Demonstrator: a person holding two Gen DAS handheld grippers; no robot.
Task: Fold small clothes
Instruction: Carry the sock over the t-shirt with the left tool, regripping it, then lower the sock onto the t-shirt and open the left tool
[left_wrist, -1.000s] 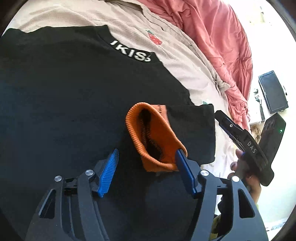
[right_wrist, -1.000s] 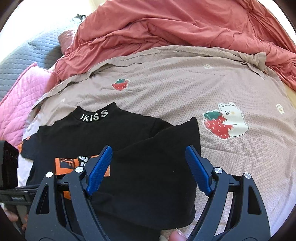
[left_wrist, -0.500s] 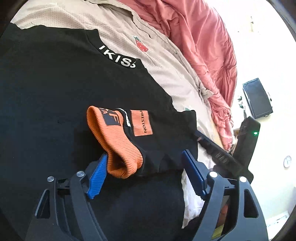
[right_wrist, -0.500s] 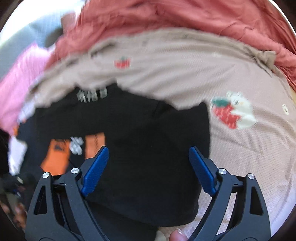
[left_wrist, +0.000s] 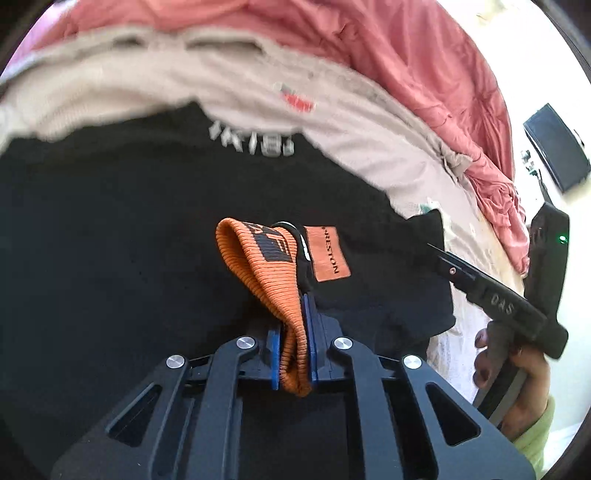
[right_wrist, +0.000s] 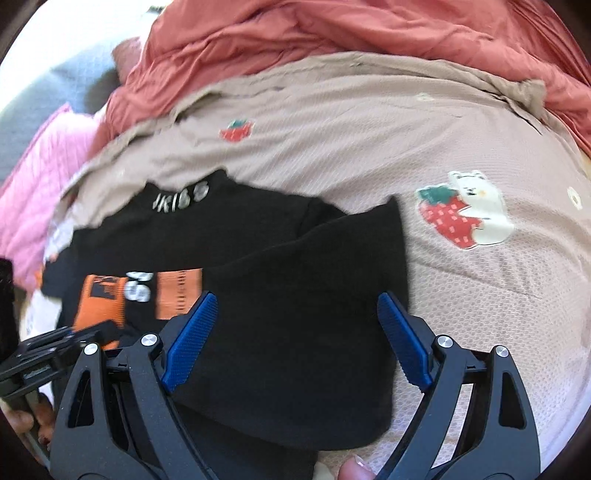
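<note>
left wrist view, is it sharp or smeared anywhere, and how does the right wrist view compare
Left wrist view: the white collar lettering and the beige strawberry-print sheet are motion-smeared, while the orange ribbed cuff in the left gripper stays sharp; the right edge is blown out. Right wrist view: mild blur throughout, with strong fisheye bending.

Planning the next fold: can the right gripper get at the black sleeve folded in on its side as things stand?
Probably yes. The right gripper is open and empty, and the folded-in sleeve of the black shirt lies between its fingers with nothing on top. The left gripper, clamping the orange cuff, is off to the side.
</note>
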